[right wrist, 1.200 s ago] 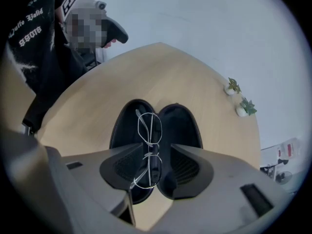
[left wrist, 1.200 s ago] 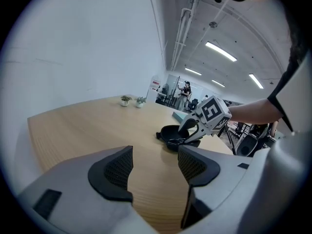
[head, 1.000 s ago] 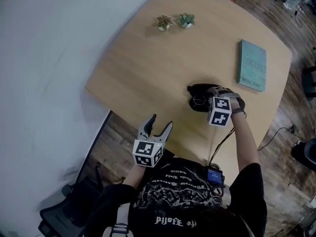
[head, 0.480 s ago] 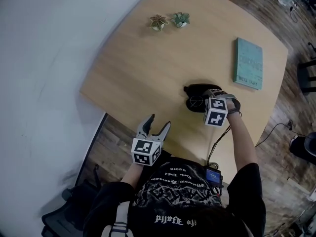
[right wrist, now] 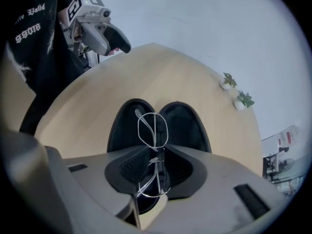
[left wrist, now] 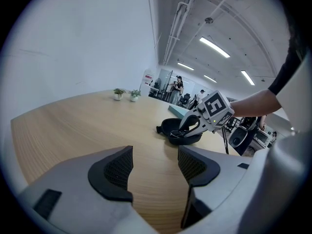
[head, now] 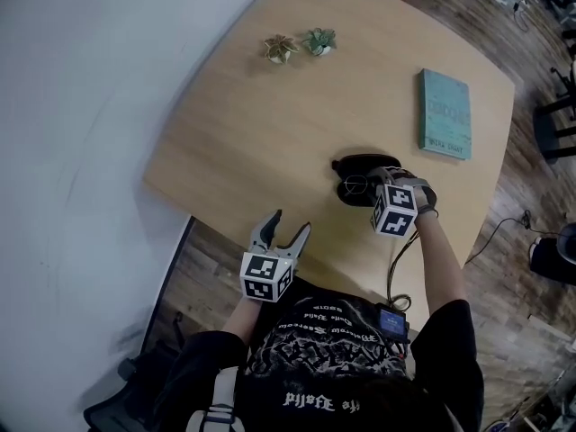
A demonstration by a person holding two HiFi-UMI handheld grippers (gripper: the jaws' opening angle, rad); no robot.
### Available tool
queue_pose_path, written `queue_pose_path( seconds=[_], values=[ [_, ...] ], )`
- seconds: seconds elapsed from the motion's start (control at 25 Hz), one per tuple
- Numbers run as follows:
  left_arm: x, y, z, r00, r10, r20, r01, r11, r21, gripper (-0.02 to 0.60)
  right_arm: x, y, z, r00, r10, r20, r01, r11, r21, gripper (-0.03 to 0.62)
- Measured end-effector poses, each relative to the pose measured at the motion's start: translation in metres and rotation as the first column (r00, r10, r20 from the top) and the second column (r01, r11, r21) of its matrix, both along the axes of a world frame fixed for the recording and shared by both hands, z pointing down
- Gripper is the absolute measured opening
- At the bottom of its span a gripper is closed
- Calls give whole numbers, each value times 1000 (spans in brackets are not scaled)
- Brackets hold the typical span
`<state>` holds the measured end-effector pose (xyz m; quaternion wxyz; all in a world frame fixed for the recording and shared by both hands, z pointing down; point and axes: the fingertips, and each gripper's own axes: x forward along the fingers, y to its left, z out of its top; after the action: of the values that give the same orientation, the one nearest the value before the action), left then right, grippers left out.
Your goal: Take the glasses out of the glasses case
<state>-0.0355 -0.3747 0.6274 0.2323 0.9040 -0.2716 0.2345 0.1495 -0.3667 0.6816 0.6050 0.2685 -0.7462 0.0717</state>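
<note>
A black glasses case [head: 353,166] lies open on the wooden table [head: 270,124], both halves [right wrist: 181,126] spread flat. Thin wire-rimmed glasses [right wrist: 152,129] stand in it, folded. My right gripper [head: 367,187] points steeply down into the case, and its jaws are closing with the bridge of the glasses between the pads [right wrist: 134,165]; a narrow gap still shows on each side. My left gripper [head: 292,224] hovers open and empty over the table's near edge, well left of the case [left wrist: 171,128]. From the left gripper [left wrist: 155,167] view, the right gripper [left wrist: 189,128] dips into the case.
A teal book [head: 445,115] lies beyond the case at the right. Two small potted plants [head: 279,48] [head: 316,40] stand at the far edge. Wooden floor and a dark chair [head: 117,403] lie below the near edge. A cable [head: 396,268] hangs by my right arm.
Both grippers stay where they were. The head view has drifted a little, so the table and book sit slightly higher and further left in the picture.
</note>
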Motion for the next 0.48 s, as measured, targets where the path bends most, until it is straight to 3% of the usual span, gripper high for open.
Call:
queue_pose_path(
  seconds=[0.48],
  values=[
    [10, 3, 0, 999, 45, -13, -45, 999, 10, 296, 6, -5, -49, 994, 104, 39, -108, 986, 125, 103]
  ],
)
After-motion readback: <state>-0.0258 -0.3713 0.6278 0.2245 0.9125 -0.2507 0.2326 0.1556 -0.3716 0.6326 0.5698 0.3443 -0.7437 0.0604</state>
